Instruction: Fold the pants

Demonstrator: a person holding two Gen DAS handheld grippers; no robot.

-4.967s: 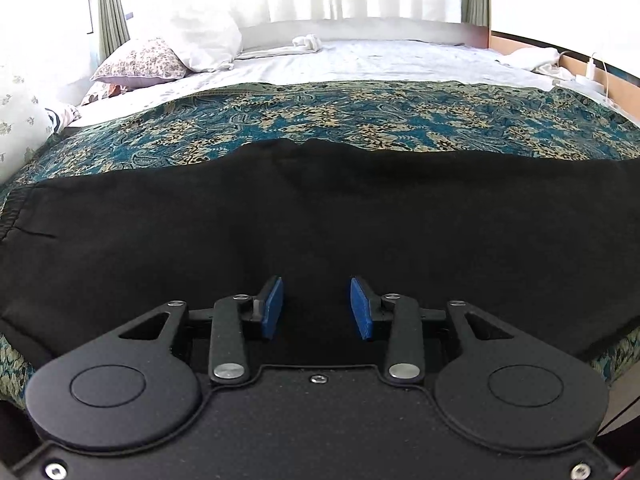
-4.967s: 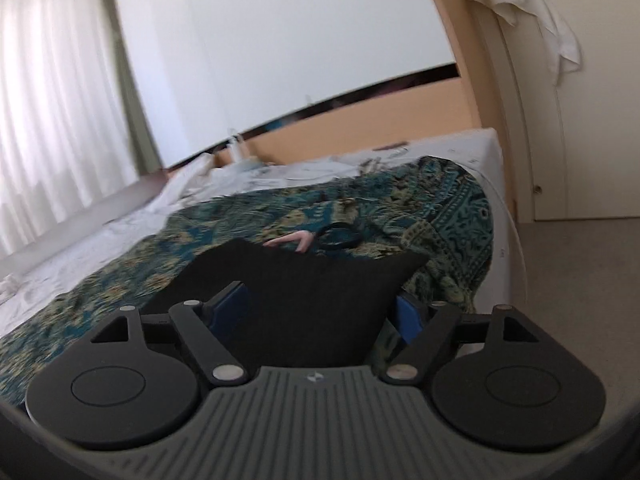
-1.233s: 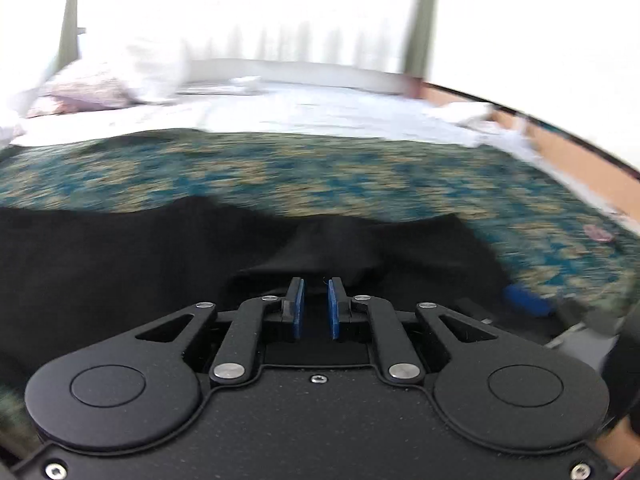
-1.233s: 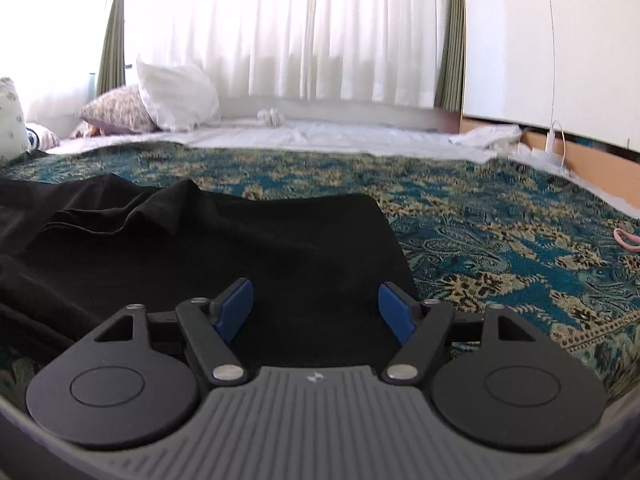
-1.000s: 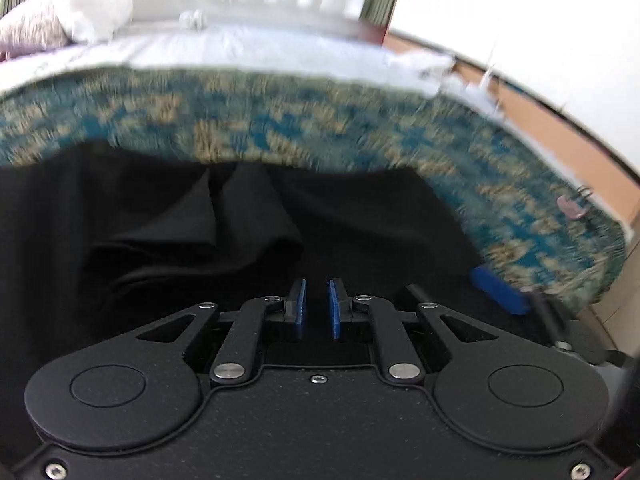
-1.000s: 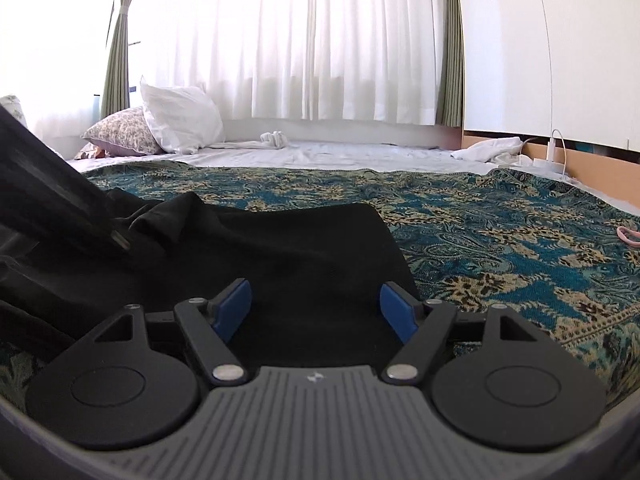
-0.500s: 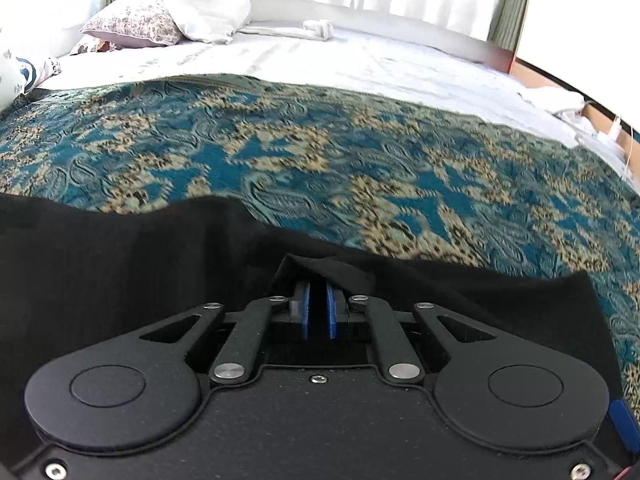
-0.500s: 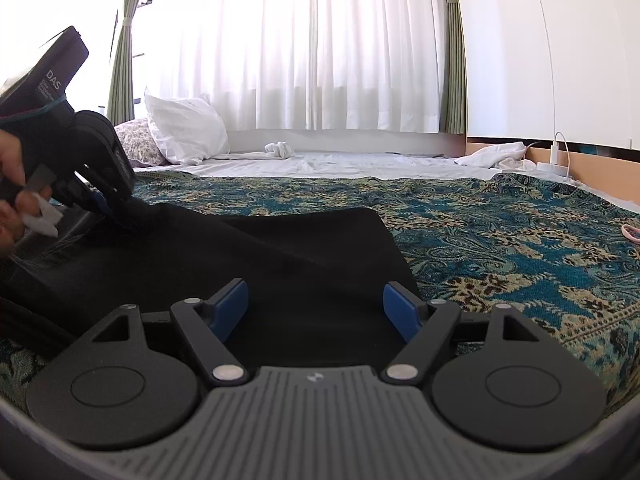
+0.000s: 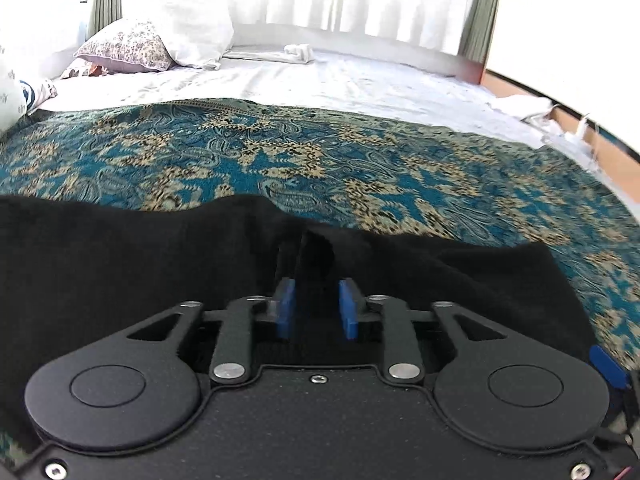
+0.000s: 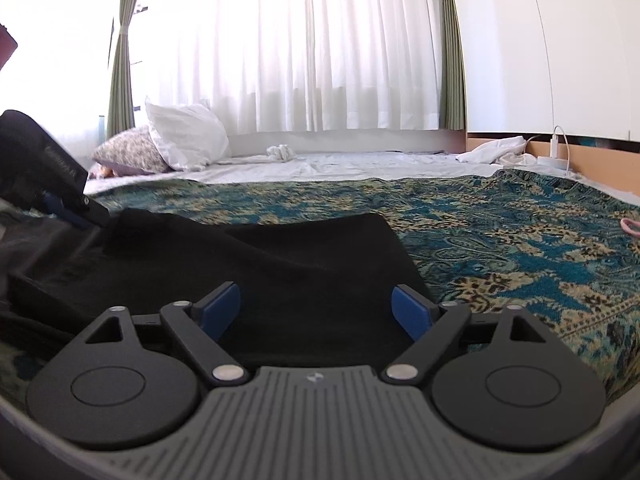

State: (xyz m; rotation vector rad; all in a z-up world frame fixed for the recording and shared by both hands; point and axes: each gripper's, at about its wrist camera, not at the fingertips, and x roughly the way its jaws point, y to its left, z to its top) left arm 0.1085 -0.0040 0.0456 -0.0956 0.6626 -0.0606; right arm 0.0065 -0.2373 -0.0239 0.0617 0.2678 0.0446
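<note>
pants (image 9: 120, 264) laid black on patterned bedspread (image 9: 360, 168) | left gripper (image 9: 316, 308) jaws opening, cloth fold released between them | right gripper (image 10: 316, 308) jaws opening wide, nothing gripped

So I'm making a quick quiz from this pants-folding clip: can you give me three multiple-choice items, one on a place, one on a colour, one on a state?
1. Where do the pants lie?
A. on the patterned bedspread
B. on the pillow
C. on the floor

2. What colour are the pads on the right gripper?
A. red
B. blue
C. white

3. How do the left gripper's jaws stand?
A. clamped flat together
B. apart, with black cloth bunched just ahead
C. closed on a pillow

Answers:
1 A, the black cloth rests on the teal and gold bedspread.
2 B, both pads are blue.
3 B, a gap shows between the pads as the jaws are opening; they press on nothing.
</note>
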